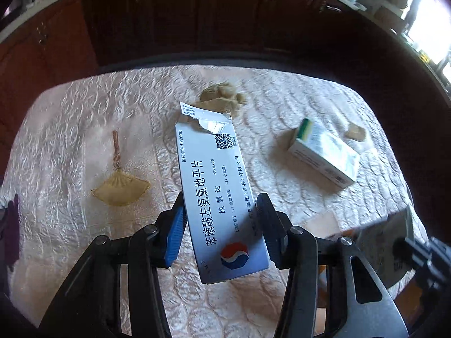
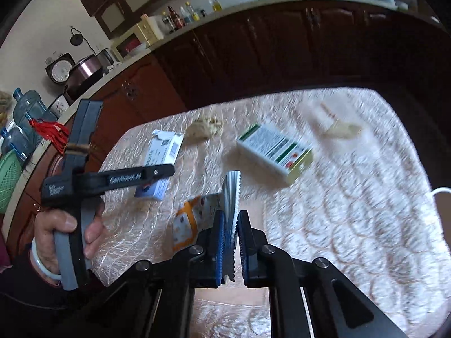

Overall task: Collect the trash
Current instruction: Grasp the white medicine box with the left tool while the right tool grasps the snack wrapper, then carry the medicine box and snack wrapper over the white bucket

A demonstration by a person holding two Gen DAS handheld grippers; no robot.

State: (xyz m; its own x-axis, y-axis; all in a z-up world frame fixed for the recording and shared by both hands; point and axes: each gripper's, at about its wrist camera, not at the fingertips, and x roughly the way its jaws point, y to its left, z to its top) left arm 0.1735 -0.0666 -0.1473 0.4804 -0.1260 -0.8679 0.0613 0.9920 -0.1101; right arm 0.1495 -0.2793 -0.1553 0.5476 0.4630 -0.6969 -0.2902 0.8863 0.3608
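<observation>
Trash held by both grippers, above a bench covered in a quilted, glossy cloth (image 1: 70,140).

Handling. The torn medicine carton (image 1: 214,197) looks light and thin-walled: stiff along its length but likely to crush if squeezed hard across its faces. It is best taken by its two long edges near the lower end, as it is now. The snack wrapper (image 2: 194,214) is a limp foil sachet, probably slippery and nearly weightless; its crimped, saw-toothed seal is the firmest part and the sensible place to pinch.

Left gripper (image 1: 221,217): jaws part-way closed, blue pads pressing the carton's long edges; the carton projects forward from between them, clear of the cloth.

Right gripper (image 2: 231,231): jaws drawn nearly together on the wrapper's serrated seal, the orange-and-white body hanging to the left of the jaws.

Appearance. The carton is white-blue with black Chinese print, a QR code and a red-and-blue roundel; its far flap is ripped open, showing silver lining.

Still on the cloth, beyond the jaws: a green-and-white box (image 2: 276,152) to the right, crumpled beige paper (image 1: 222,95) straight ahead, and a fan-shaped ornament (image 1: 121,188) to the left of the left jaws. Whether that ornament counts as trash cannot be told.
</observation>
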